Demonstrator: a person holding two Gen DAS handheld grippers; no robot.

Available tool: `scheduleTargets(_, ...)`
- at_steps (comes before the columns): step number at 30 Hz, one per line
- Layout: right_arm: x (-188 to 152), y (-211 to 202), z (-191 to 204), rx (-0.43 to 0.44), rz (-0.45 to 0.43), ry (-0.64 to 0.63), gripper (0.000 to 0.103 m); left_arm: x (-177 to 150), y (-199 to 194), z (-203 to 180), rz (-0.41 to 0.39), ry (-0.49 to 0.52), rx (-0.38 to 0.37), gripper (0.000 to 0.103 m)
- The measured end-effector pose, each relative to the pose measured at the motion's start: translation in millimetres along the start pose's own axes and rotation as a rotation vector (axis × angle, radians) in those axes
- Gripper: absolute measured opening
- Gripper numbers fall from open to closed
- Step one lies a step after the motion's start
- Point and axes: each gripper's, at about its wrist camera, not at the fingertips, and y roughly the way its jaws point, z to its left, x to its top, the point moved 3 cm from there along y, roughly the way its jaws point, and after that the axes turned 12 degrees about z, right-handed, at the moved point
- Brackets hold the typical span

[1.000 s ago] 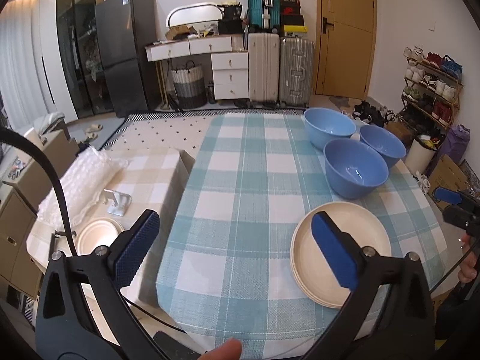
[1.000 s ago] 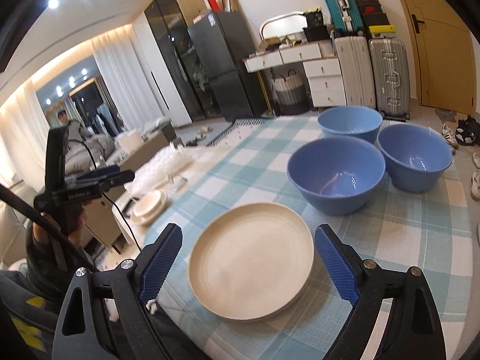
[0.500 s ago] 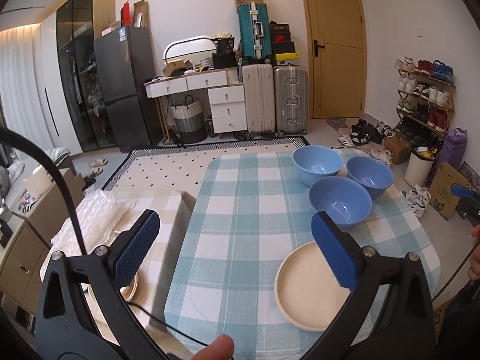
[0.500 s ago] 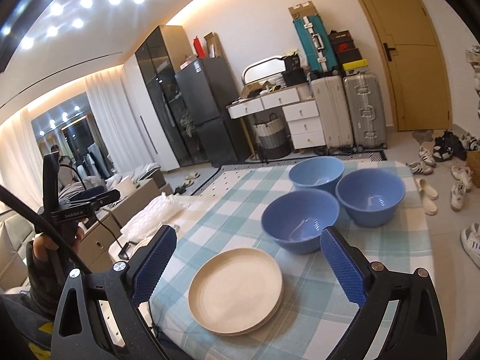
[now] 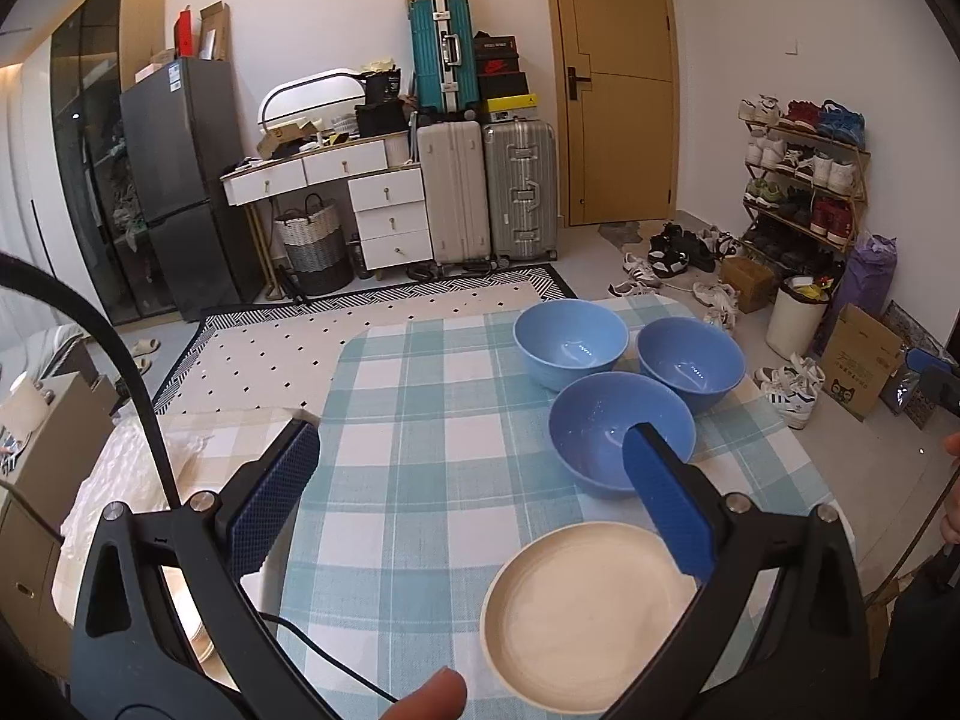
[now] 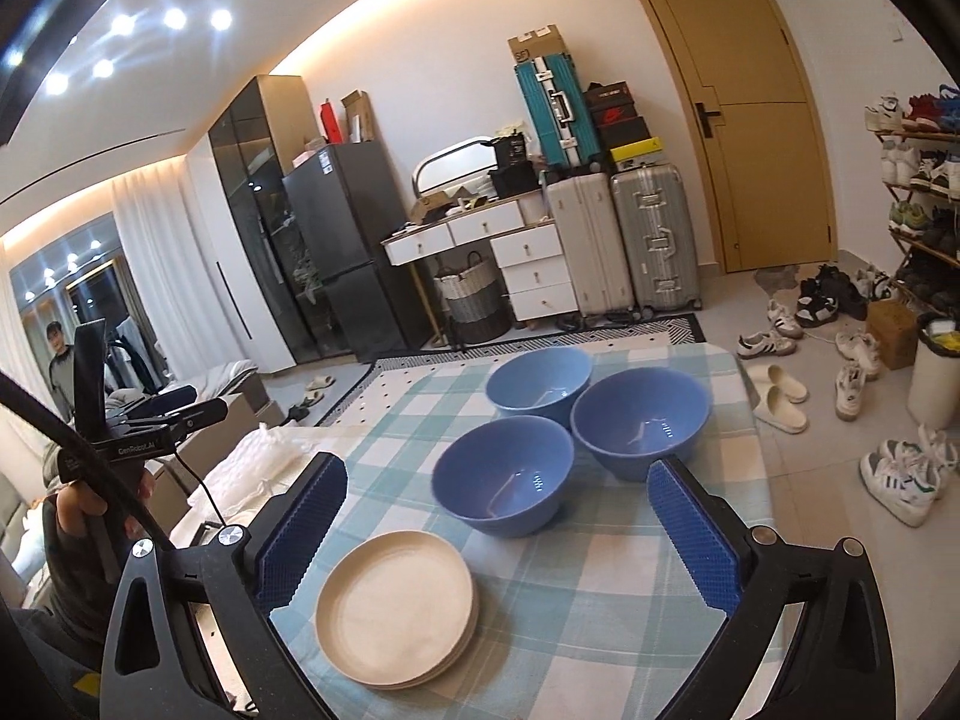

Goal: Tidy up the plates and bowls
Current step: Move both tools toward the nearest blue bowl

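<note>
Left wrist view: tabletop (image 5: 420,480) under a teal-and-white checked cloth, standing on a dotted cream rug (image 5: 336,336) with a black patterned border. Behind it, a dark fridge (image 5: 180,192), a white dresser with drawers (image 5: 384,204), two upright suitcases (image 5: 486,186) with a teal one on top, a tan door (image 5: 618,78), a shoe rack (image 5: 804,174) along the right wall, loose shoes on the floor. Left tool (image 5: 462,504) above the near edge, jaws wide apart, nothing between the blue pads. Right wrist view: right tool (image 6: 498,534) likewise spread wide and empty, raised over the near end of the tabletop. Three blue bowls (image 6: 504,486) clustered toward the far right part of the cloth, all upright and empty, close together in a triangle; whether the rims touch, unclear. Cream plates (image 6: 396,606) stacked at the near edge, just in front of the closest bowl, shallow, matte, round, at least two rims visible.
</note>
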Motion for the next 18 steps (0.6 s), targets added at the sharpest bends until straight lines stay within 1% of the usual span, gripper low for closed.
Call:
scheduleTargets(6,20,-2,-14,-0.072,-0.018,0.000,0.102,29,18,-13,-0.005,0.013,-0.010,0.101)
scheduleTargets(9,31,-1,-19,-0.149,-0.030,-0.017,0.102,40,28,-19,-0.004,0.013,-0.012,0.101)
scheduleTargets(18,51,25,-31,-0.242,0.008,-0.039,0.102,59,79,-17,0.020,-0.017,-0.036,0.101)
